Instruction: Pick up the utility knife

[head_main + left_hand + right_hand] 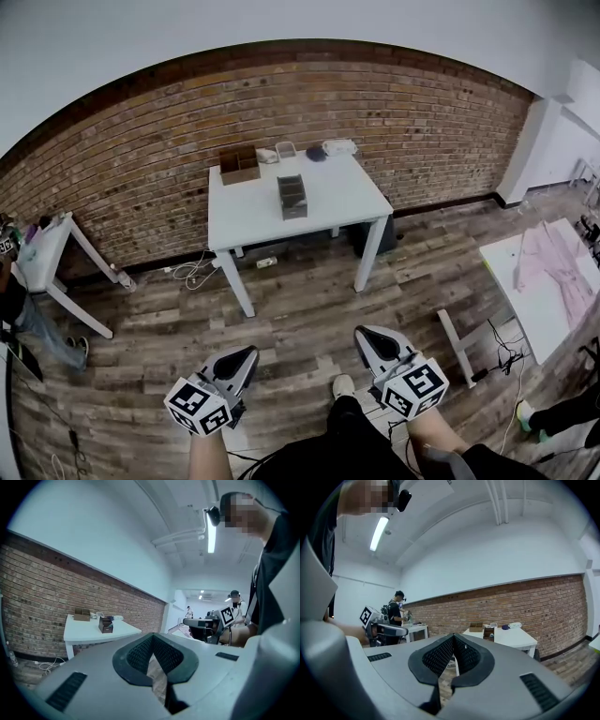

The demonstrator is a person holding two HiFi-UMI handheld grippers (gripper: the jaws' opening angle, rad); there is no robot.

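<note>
1. Nearest, at 6 o'clock in the head view, the person's dark-clad legs and a pale shoe (343, 384) stood on the wood-plank floor (300, 300).
2. The left gripper (246, 352) sat at 7 o'clock with its forearm entering from the bottom edge. It was roughly level, its nose aimed toward 1 o'clock. In the left gripper view its jaws were clenched tip to tip on nothing, and floor showed through the slit beneath them.
3. The right gripper (367, 336) sat at 5 o'clock, level and aimed toward 11 o'clock. Its jaws were likewise pressed together and empty.
4. Each gripper carried a marker cube (199, 405) whose faces bore black-and-white square code patterns.
5. At 12 o'clock, well apart from both grippers, a white desk (253, 216) stood against the brick wall (141, 159).
6. A dark open organiser (292, 197) sat near the desk's middle and a brown cardboard box (240, 165) at its 10 o'clock corner. Small pale and dark items (319, 150) lined the back edge, and any labels on them were too small to read.
7. The utility knife could not be picked out in any view; if it lay among the desk's things, it was too small to tell.
8. Farther out, a small white desk (42, 253) stood at 9 o'clock. Another desk (525, 300) at 3 o'clock carried a pink garment (553, 258).
9. In the right gripper view, another person (396, 613) stood by a small white desk at 9 o'clock.
</note>
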